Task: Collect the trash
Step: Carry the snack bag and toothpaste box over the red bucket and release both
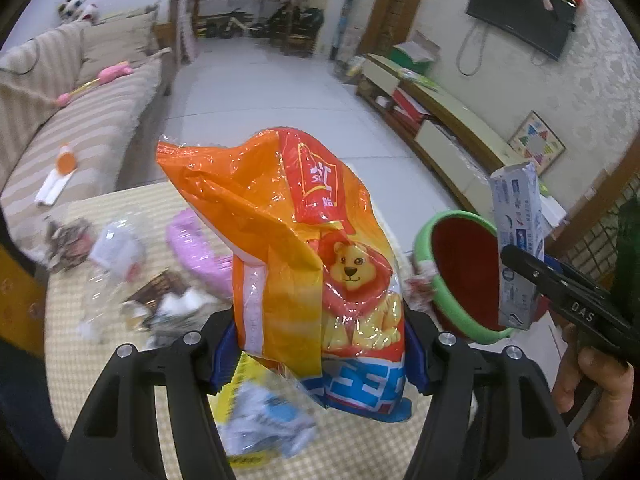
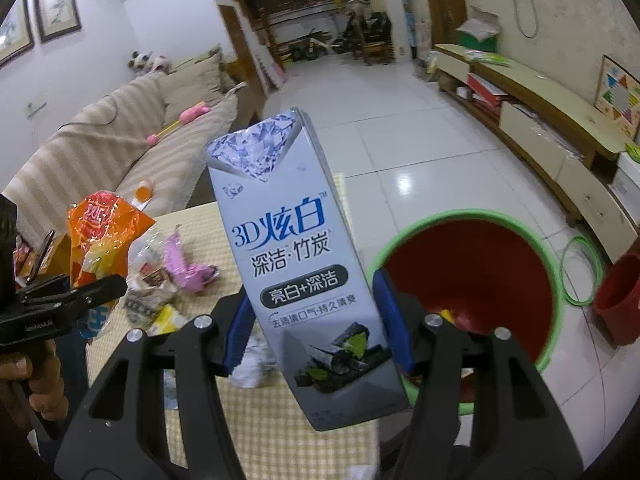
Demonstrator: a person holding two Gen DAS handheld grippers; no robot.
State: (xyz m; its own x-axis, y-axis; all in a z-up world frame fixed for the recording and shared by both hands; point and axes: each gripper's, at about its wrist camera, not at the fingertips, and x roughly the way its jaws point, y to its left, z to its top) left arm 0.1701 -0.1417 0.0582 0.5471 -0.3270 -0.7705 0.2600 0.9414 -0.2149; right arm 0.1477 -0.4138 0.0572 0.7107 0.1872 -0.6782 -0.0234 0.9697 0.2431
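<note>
The room is big, w/ a striped sofa [image 1: 80, 120] on the left, a white tile floor [image 1: 260, 92] in the middle and a long low cabinet [image 2: 540, 112] on the right. Only the left cam shows the TV [image 1: 524, 12] on the wall; only the right cam shows framed pics [image 2: 56, 0] over the sofa and a small red tub [image 2: 620, 300] on the floor.

The table [image 1: 360, 448] has a yellow check cloth. Scraps of trash [image 1: 120, 272] lie near its left edge, and a pink wrapper [image 1: 192, 248] sits more to the middle. A red bucket [image 2: 480, 280] w/ a green rim stands just past the right edge. The right cam looks into it: some bits lie at the bottom.

The left gripper [image 1: 320, 356] is clamped on an orange snack bag [image 1: 296, 240] w/ a lion on it, held up over the table. The right gripper [image 2: 316, 324] is clamped on a grey toothpaste box [image 2: 296, 272], held up by the table's right edge, next to the bucket. Each cam sees the other tool from the side, w/ a hand [image 1: 596, 392] under it.
</note>
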